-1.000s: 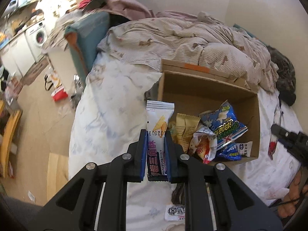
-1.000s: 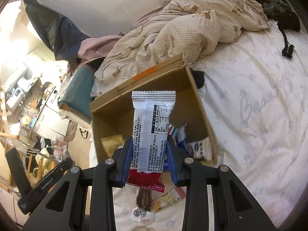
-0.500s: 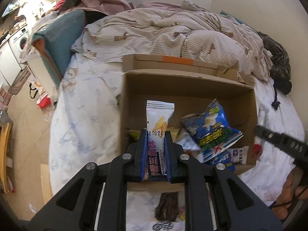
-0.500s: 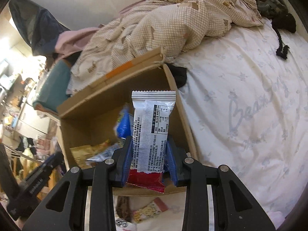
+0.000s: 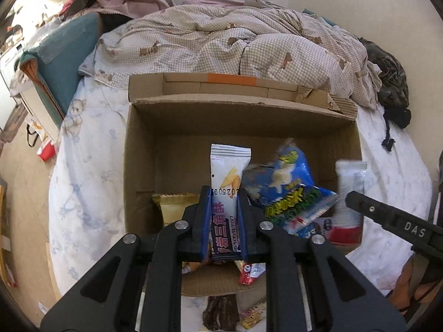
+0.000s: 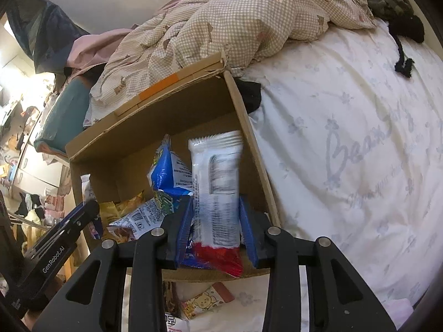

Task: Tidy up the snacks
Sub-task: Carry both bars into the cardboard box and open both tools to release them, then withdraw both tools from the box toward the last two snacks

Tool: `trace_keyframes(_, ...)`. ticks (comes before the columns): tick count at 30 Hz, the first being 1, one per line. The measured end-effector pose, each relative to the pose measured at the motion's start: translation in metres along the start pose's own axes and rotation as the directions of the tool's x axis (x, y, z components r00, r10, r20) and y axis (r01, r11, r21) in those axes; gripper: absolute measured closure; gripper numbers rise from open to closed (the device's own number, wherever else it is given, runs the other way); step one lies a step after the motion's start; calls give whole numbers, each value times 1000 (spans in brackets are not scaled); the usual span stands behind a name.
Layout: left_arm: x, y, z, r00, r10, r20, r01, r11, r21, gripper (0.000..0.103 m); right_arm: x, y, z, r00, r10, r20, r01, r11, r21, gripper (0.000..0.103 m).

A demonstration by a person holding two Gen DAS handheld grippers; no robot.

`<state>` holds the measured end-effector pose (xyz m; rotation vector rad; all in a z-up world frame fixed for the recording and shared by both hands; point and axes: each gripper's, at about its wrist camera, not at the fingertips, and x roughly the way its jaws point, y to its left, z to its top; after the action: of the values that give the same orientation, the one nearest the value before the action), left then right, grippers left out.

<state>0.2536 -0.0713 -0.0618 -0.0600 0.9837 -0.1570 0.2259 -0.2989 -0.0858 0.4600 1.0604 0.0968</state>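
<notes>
An open cardboard box (image 5: pixel 138 149) (image 6: pixel 243 116) lies on the bed with several snack packs in it, among them a blue bag (image 5: pixel 290 188) (image 6: pixel 169 174) and a yellow pack (image 5: pixel 174 204). My left gripper (image 5: pixel 223 221) is shut on a white and purple snack pack (image 5: pixel 228 171), held over the box's near edge. My right gripper (image 6: pixel 216 232) has its jaws spread apart; the white and red snack pack (image 6: pixel 216 182) (image 5: pixel 350 188) between them is blurred and tilted, inside the box's right side, seemingly loose.
A dark snack strip (image 5: pixel 220 312) and a small yellow packet (image 6: pixel 207 301) lie on the white sheet (image 6: pixel 360 138) in front of the box. A checked quilt (image 5: pixel 235 41) is bunched behind the box. Dark clothing (image 6: pixel 396 0) lies at the far right.
Both grippers moved forward over the box. The right jaws have opened wider and the white and red pack has tilted and blurred. The left grip is unchanged.
</notes>
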Motion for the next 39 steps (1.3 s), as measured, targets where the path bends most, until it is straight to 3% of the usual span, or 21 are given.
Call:
trace_keyframes(2, 0, 0, 0, 1000, -2, -3, 2, 1000, -2, 88, 1, 1, 0, 1000, 1, -2, -1, 1000, 0, 66)
trace_keyframes(4, 0, -1, -1, 1000, -4, -2, 4, 1000, 4, 80, 2, 4, 0, 1000, -2, -4, 2, 1000, -9, 66)
trace_keyframes(6, -3, -1, -1, 1000, -9, 2, 9, 1000, 8, 57, 2, 5, 0, 1000, 1, -2, -1, 1000, -13, 66)
trace_keyframes(7, -5, -2, -1, 1000, -7, 11, 7, 1000, 8, 52, 2, 6, 0, 1000, 0, -1, 0, 1000, -14, 65)
trace_keyframes(9, -11, -2, -2, 999, 2, 35, -3, 1000, 12, 32, 1, 6, -1, 1000, -5, 2, 5, 1000, -13, 56)
trace_keyframes(10, -13, -2, -2, 999, 3, 41, -3, 1000, 13, 28, 0, 6, -1, 1000, -1, 3, 1, 1000, -10, 46)
trace_keyframes(11, -15, -2, -3, 999, 1, 46, -2, 1000, 14, 25, -1, 5, -1, 1000, 4, 9, -4, 1000, -4, 43)
trace_keyframes(20, -21, 4, -7, 999, 10, 41, -10, 1000, 13, 25, -5, 6, -1, 1000, 21, 15, -21, 1000, 3, 43)
trace_keyframes(27, -40, 0, -15, 995, 25, 99, -33, 996, 82, 25, -5, 6, -7, 1000, 23, -2, -23, 1000, 0, 43)
trace_keyframes(39, -60, 32, -42, 999, 13, 36, -12, 1000, -14, 23, -32, 6, -39, 1000, 18, 15, -18, 1000, 15, 29)
